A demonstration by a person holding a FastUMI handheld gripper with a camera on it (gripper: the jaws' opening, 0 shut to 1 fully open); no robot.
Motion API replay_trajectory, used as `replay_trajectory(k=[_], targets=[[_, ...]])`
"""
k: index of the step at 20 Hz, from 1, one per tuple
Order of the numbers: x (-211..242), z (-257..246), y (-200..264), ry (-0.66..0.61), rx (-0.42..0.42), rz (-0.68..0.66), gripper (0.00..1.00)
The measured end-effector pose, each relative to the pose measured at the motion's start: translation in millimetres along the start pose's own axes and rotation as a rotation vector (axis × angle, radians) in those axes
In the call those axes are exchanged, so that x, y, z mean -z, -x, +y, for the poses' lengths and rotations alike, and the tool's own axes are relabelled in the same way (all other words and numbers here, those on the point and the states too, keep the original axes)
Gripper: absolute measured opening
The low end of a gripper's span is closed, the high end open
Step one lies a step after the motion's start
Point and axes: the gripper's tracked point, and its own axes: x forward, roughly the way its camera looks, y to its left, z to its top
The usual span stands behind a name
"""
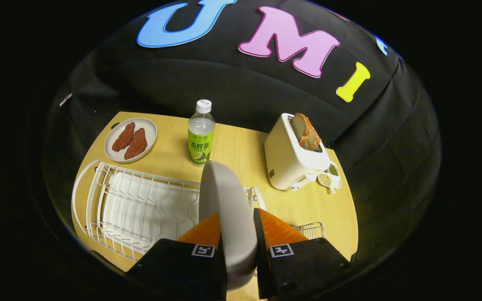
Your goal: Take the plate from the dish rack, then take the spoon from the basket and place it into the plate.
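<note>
My tongs (237, 234) grip one plate (228, 209) on edge above one dish rack (140, 205), beyond it one bottle (201, 133) and one toaster (291, 159) holding two bread slices (306, 130).

wooden desk (241, 150), bottle (201, 133) upright at back, small plate with two meat pieces (130, 139), toaster (291, 156) holding bread slices (306, 131), small dish of grains (329, 175) beside toaster
</note>
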Motion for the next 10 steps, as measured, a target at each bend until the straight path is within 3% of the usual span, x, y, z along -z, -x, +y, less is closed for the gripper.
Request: replay_trajectory(k=[6, 10], targets=[[8.3, -35.2, 56.7, -0.195, -0.244, -0.085, 0.32], [51.3, -70.4, 99.9, -0.298, -0.372, -0.076, 0.32]])
